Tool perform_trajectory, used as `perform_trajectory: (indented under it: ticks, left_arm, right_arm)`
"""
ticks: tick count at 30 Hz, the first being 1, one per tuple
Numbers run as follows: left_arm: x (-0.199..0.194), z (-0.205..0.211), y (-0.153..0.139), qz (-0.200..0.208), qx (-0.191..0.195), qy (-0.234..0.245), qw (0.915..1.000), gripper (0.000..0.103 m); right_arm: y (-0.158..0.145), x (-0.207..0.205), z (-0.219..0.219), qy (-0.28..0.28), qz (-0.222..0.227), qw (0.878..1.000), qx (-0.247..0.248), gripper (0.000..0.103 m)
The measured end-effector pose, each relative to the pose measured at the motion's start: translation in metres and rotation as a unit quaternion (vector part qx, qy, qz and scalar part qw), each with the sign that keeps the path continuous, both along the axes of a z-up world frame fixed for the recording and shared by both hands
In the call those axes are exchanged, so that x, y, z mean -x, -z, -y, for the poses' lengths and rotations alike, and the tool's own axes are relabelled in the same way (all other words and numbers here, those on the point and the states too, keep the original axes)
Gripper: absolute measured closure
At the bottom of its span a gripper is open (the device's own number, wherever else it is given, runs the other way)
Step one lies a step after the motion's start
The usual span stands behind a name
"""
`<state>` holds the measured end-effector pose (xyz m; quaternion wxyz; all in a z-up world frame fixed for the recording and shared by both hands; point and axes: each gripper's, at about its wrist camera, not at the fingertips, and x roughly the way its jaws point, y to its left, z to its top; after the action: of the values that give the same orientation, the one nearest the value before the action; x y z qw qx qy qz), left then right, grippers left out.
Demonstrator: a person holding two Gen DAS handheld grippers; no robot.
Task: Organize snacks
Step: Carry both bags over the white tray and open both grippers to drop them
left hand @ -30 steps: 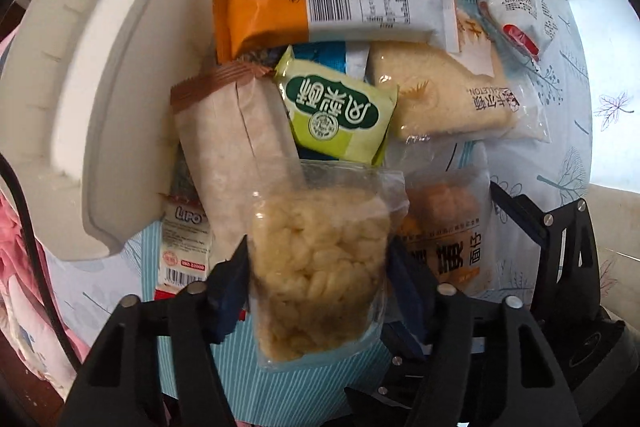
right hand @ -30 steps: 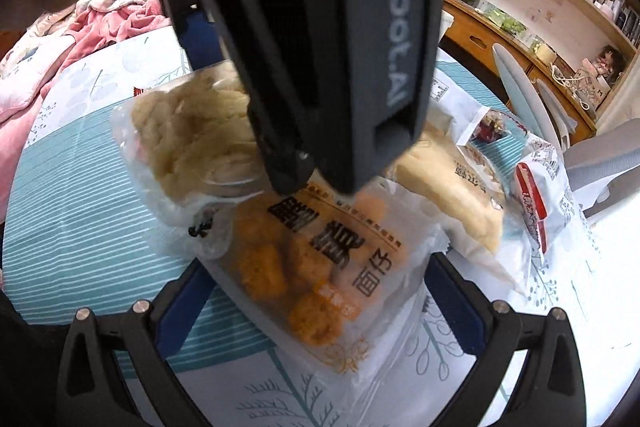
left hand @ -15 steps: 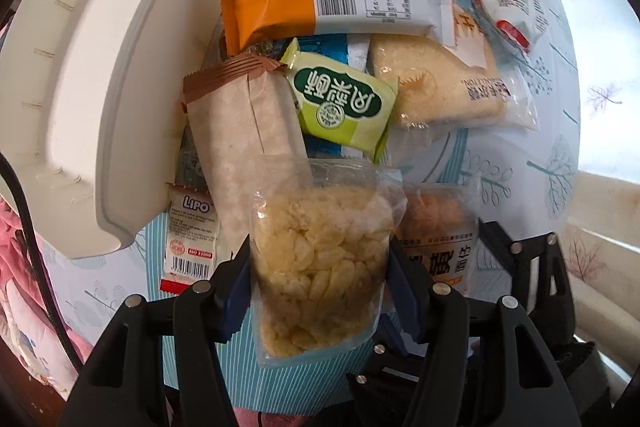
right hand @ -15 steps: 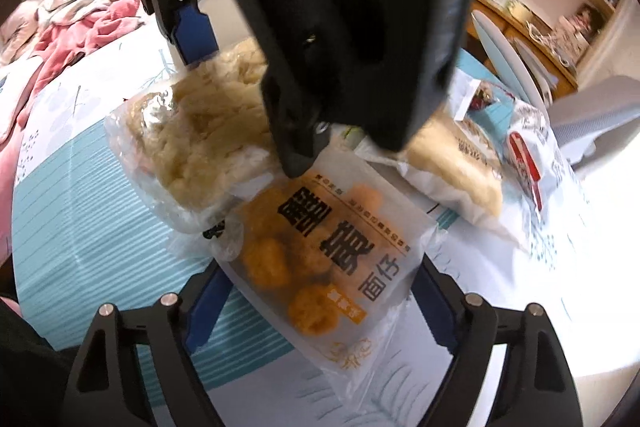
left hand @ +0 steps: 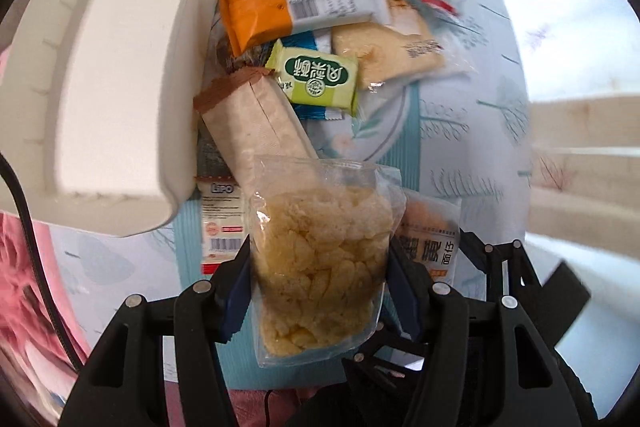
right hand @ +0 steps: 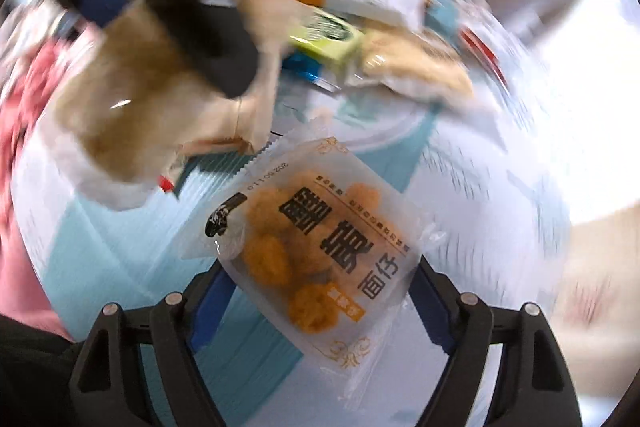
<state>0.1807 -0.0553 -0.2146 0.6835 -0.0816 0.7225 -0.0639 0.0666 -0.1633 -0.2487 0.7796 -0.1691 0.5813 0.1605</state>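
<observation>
Left wrist view: left gripper has its jaws about half closed, pads pressed on both sides of a clear bag of pale yellow puffed snacks, which hangs off the table. Landmark = green pineapple-cake pack in the snack pile. Above it: orange-and-white bar wrapper. Just right of it: clear pack w/ pale cake. Below-left, touching it: long tan wrapper w/ brown end; further below that, white "Lipo" pack, partly under the tan one. Blue wrapper pokes out from under the green pack. Left of the pile: white plastic bin, open side up. Well below-right of the green pack: orange-ball noodle-snack pack, by the right gripper.

Right wrist view (blurred): right gripper jaws have just been closing and now stand wide, pads against both edges of the noodle-snack pack, which looks lifted off the table. Green pack sits well above it; the puffed-snack bag is upper left.
</observation>
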Motion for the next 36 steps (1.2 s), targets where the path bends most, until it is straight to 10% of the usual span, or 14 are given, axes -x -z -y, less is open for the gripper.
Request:
perform_trajectory:
  ticks: [9, 21, 26, 36]
  left_arm:
    - [0.028, -0.007, -0.059, 0.054, 0.014, 0.091, 0.9943, 0.044]
    - [0.037, -0.058, -0.114, 0.143, 0.036, 0.118, 0.9819, 0.044]
    - [0.033, -0.092, -0.125, 0.169, 0.050, 0.095, 0.9799, 0.044]
    - [0.035, -0.170, -0.129, 0.219, 0.065, 0.016, 0.9734, 0.044]
  right_arm:
    - [-0.030, 0.014, 0.000, 0.210, -0.021, 0.976, -0.048, 0.021]
    - [-0.065, 0.001, 0.031, 0.419, -0.058, 0.893, -0.154, 0.021]
    - [-0.090, -0.013, 0.010, 0.417, -0.040, 0.889, -0.186, 0.021]
    - [-0.133, -0.042, -0.062, 0.332, -0.004, 0.918, -0.215, 0.021]
